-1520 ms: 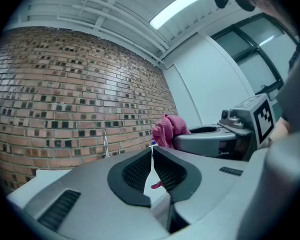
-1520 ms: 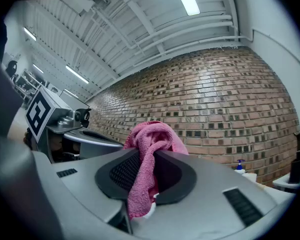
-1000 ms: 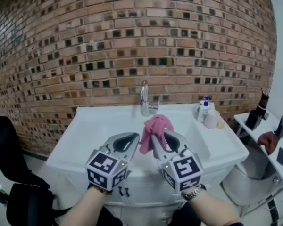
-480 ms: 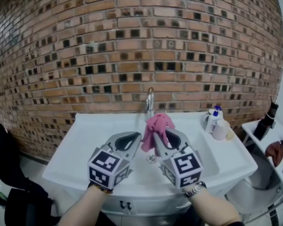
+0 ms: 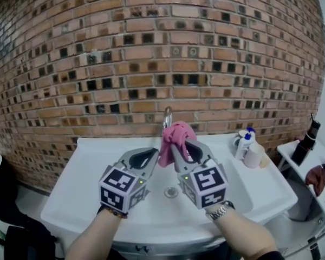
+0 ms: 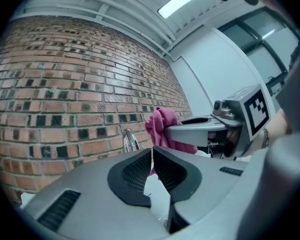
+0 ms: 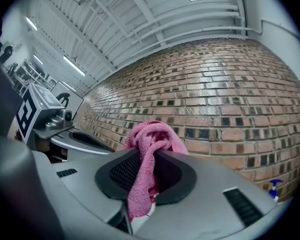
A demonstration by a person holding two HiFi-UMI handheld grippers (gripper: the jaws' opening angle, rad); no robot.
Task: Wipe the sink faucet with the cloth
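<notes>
A bunched pink cloth [image 5: 175, 138] [image 7: 149, 151] [image 6: 162, 129] is clamped in my right gripper [image 5: 183, 145] [image 7: 146, 164], held level over the white sink [image 5: 86, 199], just in front of the chrome faucet [image 5: 167, 117]. The cloth covers the faucet's lower part in the head view. My left gripper [image 5: 154, 156] [image 6: 152, 156] is shut with nothing in it, side by side with the right one and a little left of the faucet [image 6: 129, 139]. The drain [image 5: 171, 192] lies below the two grippers.
A brick wall [image 5: 151, 64] rises right behind the sink. A spray bottle [image 5: 244, 142] and a white container [image 5: 255, 155] stand on the sink's right rim. To the right is a white side table [image 5: 314, 172] with dark objects.
Both grippers have moved forward and slightly up over the basin, bringing the cloth close to the faucet. The jaws are unchanged.
</notes>
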